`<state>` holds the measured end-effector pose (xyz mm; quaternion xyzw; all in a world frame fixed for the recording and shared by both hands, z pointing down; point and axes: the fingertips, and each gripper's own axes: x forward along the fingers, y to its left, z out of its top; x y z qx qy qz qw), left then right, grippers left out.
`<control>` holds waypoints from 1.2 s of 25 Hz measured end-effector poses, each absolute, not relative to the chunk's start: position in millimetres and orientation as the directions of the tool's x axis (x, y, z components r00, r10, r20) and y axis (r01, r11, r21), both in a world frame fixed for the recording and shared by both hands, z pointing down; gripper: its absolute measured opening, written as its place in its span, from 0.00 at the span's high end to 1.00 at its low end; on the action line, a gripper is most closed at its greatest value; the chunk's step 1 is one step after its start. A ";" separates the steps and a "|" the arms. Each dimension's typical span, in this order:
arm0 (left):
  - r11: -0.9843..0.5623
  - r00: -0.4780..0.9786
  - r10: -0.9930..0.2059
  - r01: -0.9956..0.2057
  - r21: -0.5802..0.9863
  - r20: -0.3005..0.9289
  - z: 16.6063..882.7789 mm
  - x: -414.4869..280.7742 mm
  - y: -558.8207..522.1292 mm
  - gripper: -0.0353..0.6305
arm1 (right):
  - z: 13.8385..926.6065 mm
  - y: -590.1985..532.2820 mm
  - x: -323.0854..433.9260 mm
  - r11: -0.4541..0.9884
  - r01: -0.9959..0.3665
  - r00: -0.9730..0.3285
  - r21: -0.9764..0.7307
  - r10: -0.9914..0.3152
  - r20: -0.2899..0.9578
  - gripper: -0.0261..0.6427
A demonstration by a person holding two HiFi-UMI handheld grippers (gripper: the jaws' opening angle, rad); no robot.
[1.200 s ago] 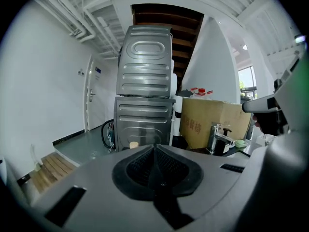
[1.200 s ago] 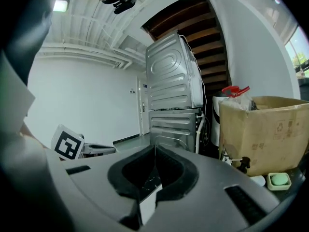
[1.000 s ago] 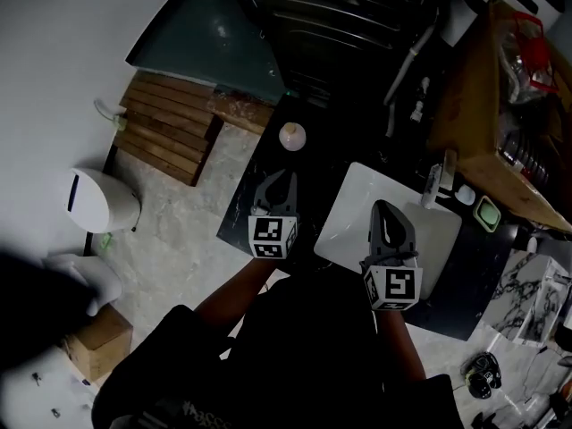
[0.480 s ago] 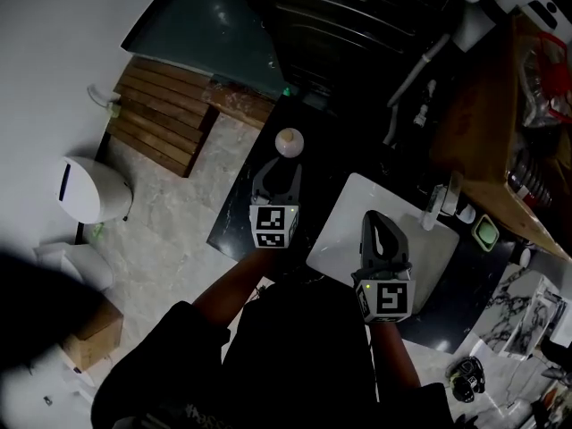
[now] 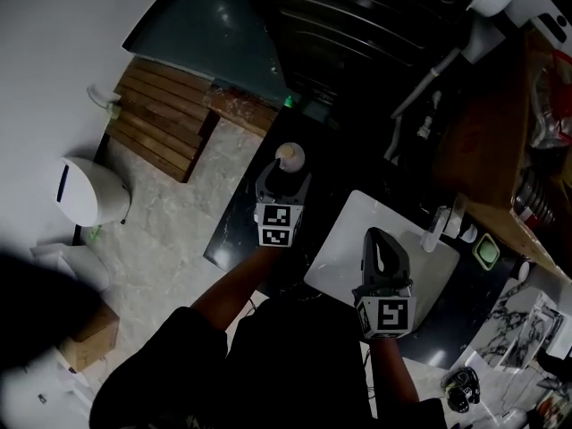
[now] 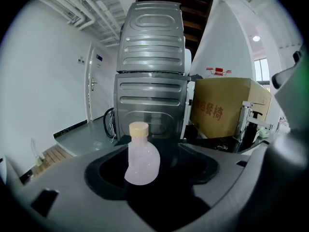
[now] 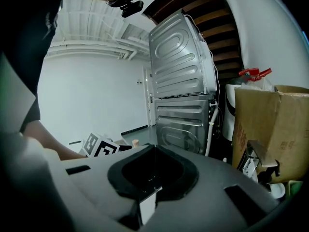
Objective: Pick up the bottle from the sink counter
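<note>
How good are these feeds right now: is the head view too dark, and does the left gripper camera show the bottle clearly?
Head view: underexposed, the black counter swallows detail; the bottle is just a pale spot ahead of the left gripper. Left gripper view: well lit, heavy fisheye bend, dark corners; bottle crisp, near jaws soft. Right gripper view: same distortion, bright wall, dark jaws.

Right tongs [image 7: 152, 193] closed, empty; stacked grey machines [image 7: 182, 95] beyond.

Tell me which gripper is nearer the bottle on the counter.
Left. The left gripper sits right at the bottle, jaws apart toward it; the right gripper hangs over the white sink, off to the side.
</note>
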<state>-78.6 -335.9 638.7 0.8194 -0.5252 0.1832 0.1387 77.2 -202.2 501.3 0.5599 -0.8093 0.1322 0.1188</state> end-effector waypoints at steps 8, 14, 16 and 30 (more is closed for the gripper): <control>-0.390 0.348 -0.813 -0.921 0.008 0.467 656.2 -88.8 -361.6 0.42 | 503.8 -215.6 83.9 0.341 -0.938 -0.341 -0.065 -0.871 0.353 0.90; -0.392 0.338 -0.796 -0.920 -0.003 0.501 670.6 -89.4 -367.1 0.41 | 511.6 -212.5 85.4 0.341 -0.937 -0.344 -0.075 -0.864 0.369 0.90; -0.389 0.329 -0.796 -0.921 -0.012 0.508 672.5 -90.4 -369.6 0.41 | 513.7 -212.4 86.4 0.341 -0.937 -0.344 -0.075 -0.862 0.373 0.90; -0.377 0.300 -0.773 -0.926 -0.025 0.559 684.6 -88.6 -384.7 0.39 | 523.2 -207.0 98.2 0.326 -0.942 -0.328 -0.075 -0.855 0.402 0.90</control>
